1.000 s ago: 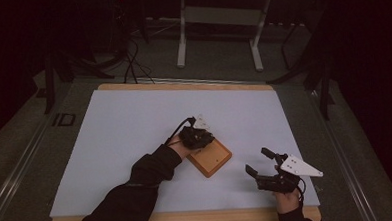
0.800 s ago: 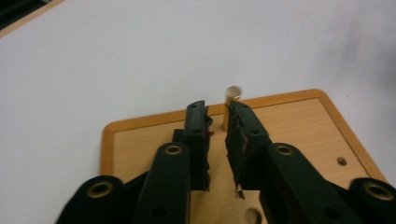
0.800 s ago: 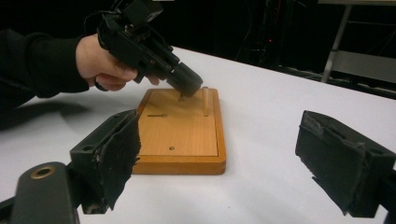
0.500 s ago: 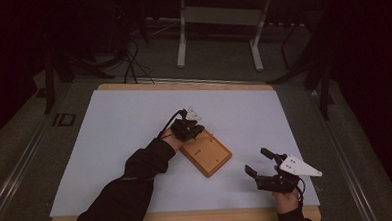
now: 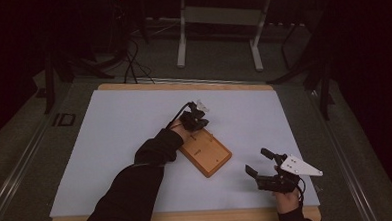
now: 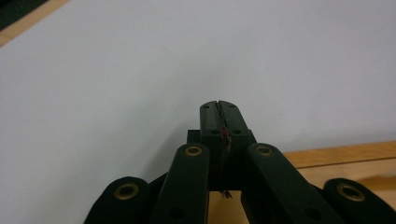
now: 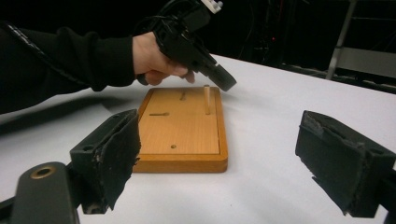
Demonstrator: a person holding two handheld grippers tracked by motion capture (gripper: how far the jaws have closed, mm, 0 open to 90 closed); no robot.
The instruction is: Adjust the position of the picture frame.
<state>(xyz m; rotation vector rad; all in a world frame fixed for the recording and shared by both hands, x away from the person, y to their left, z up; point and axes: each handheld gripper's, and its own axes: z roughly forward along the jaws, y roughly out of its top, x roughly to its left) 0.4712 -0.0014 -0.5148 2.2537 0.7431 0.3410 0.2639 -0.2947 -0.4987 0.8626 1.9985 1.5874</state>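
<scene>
Bench, white-covered: rectangular wooden peg board lies centrally, long axis diagonal. Left hand-held gripper, closed empty, is held over its far end; right hand-held gripper, open, rests well apart.

My left gripper is matt black plastic with brass-looking rivets at the joints. The pads on my right gripper look like rough, worn black foam, kinda chewed at the edges. The board is smooth light wood with a slight sheen, as is its peg. The table cover looks matt, pale and paper-like, with a bare wooden table edge around it.
</scene>
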